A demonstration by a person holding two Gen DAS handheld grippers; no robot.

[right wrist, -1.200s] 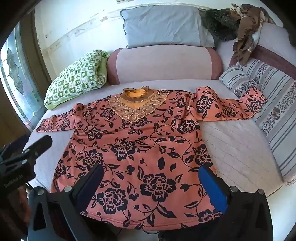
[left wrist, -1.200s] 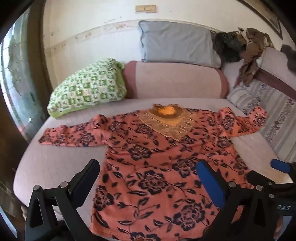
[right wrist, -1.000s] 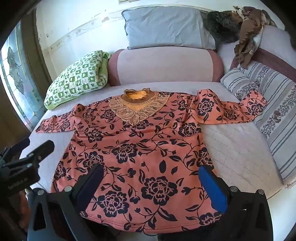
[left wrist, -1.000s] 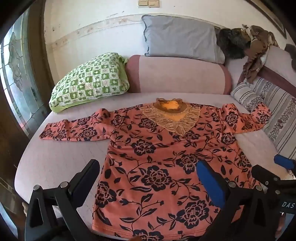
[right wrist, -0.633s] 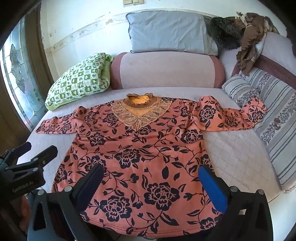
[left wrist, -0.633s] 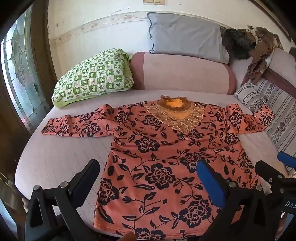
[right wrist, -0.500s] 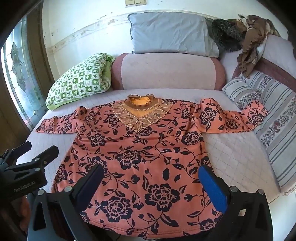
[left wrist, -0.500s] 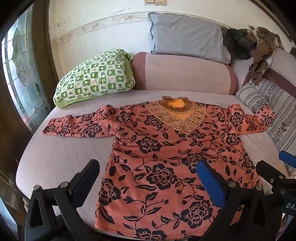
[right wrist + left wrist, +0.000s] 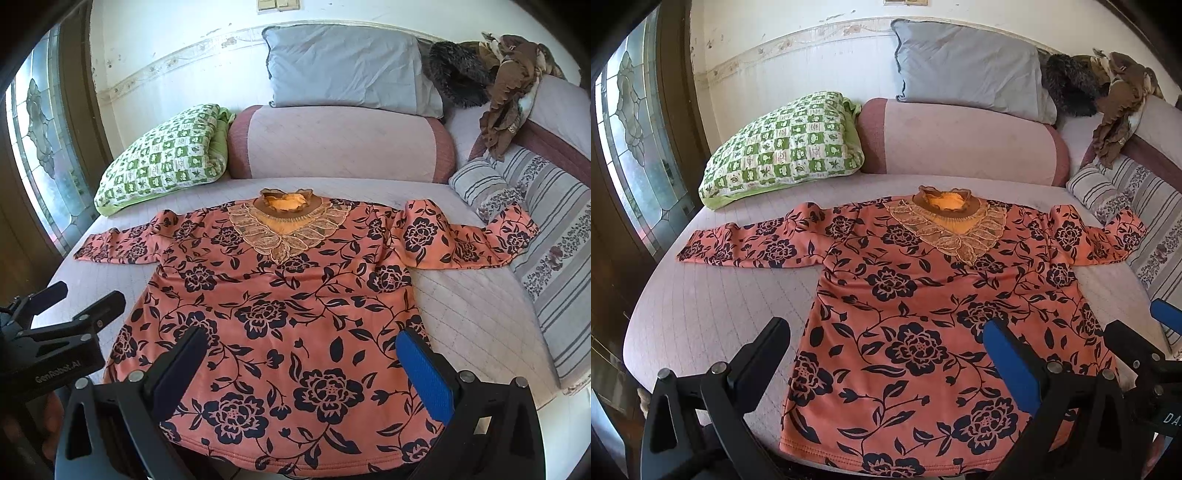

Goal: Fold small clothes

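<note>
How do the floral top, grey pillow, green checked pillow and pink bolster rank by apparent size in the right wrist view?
1. floral top, clearly largest, though nearest the camera.
2. pink bolster.
3. grey pillow, close to the bolster; unsure.
4. green checked pillow, smallest.

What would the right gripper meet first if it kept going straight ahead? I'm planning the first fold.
Most likely the floral top: the right gripper hangs with open jaws over its lower half, above the hem. Height above the cloth is unclear.
</note>
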